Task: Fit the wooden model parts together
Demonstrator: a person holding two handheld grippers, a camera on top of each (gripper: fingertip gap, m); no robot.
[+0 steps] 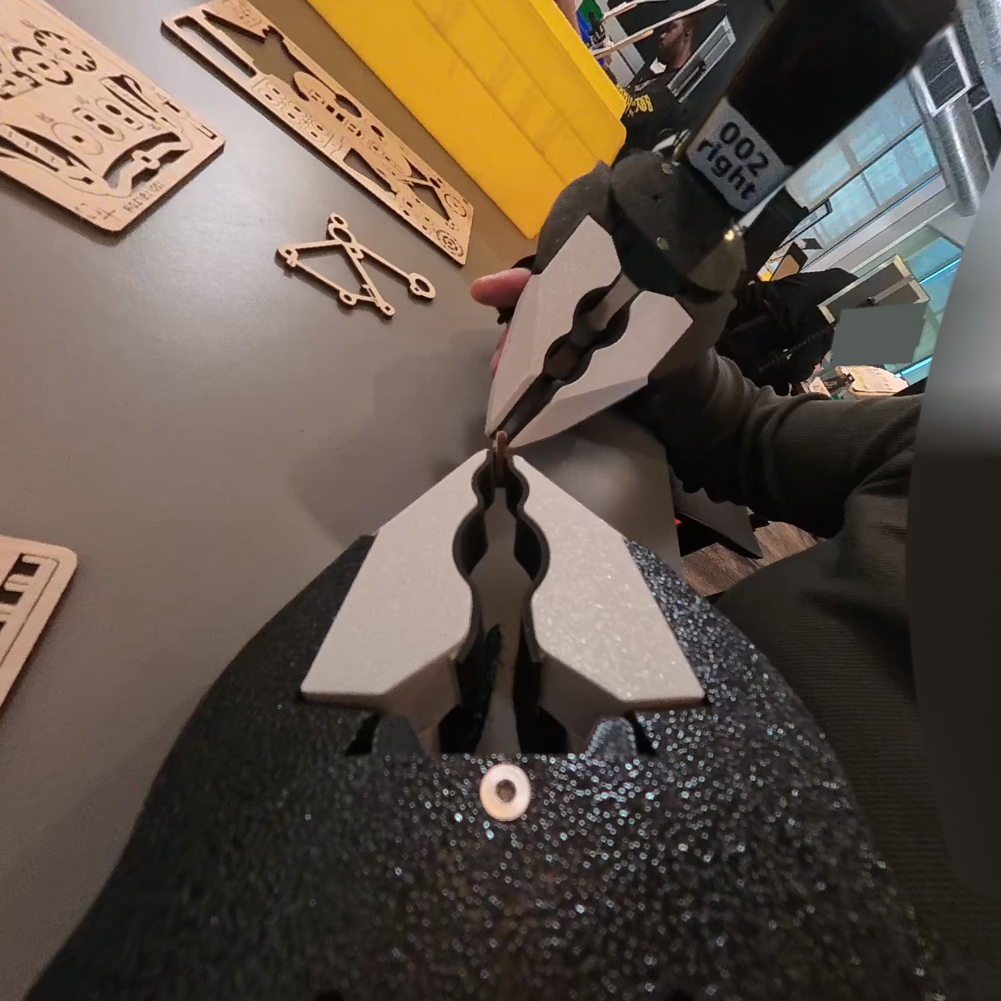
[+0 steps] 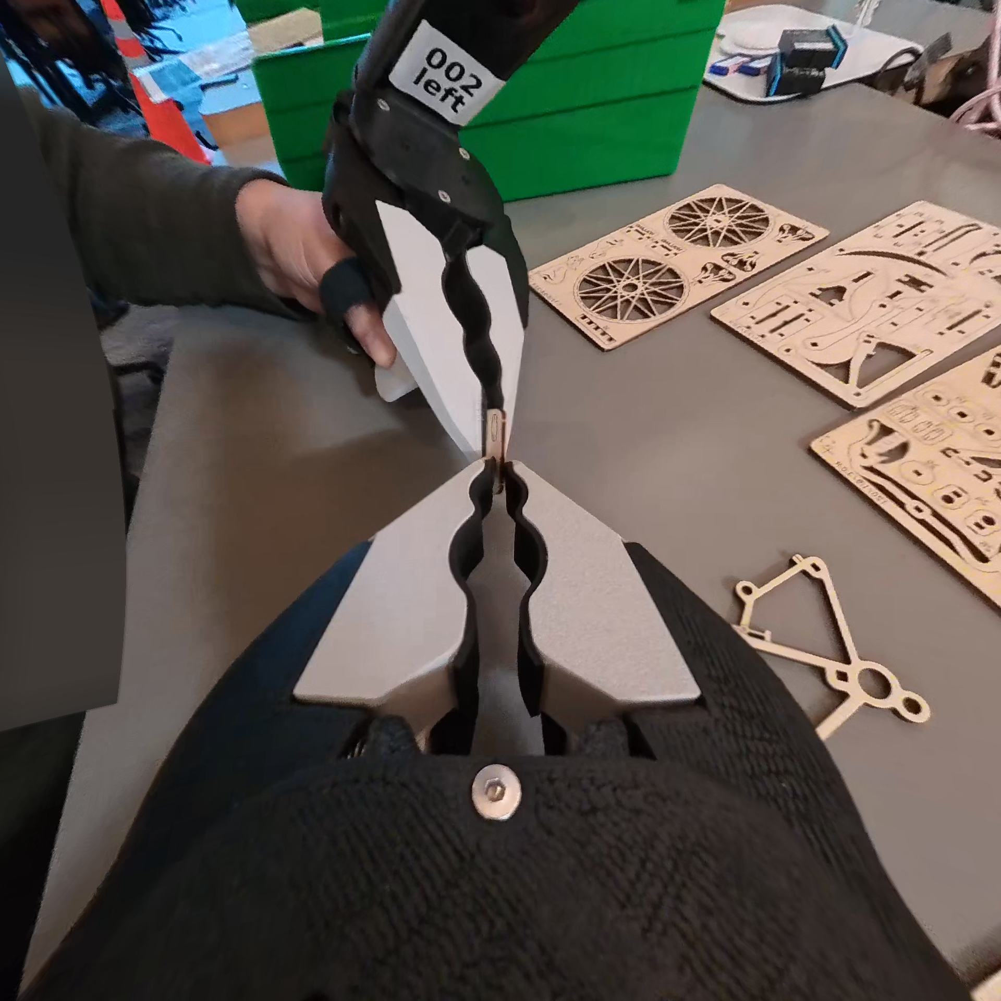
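Observation:
My left gripper (image 1: 499, 460) and my right gripper (image 2: 495, 472) meet tip to tip above the grey table (image 1: 189, 406). Both are shut on a small thin wooden part (image 2: 495, 436), also seen edge-on in the left wrist view (image 1: 499, 448). I cannot tell whether it is one piece or two joined pieces. The right gripper (image 1: 501, 430) comes down from above in the left wrist view. The left gripper (image 2: 492, 420) comes down from above in the right wrist view. A loose triangular wooden frame part (image 1: 352, 265) lies flat on the table, also in the right wrist view (image 2: 812, 650).
Laser-cut wooden sheets (image 1: 81, 108) (image 1: 325, 124) (image 2: 677, 260) (image 2: 866, 303) lie on the table. A yellow bin (image 1: 487, 81) and a green bin (image 2: 541, 108) stand at the back. The person's hands (image 2: 292, 244) hold the grippers. My two grippers' fingertips are within a few centimetres of each other.

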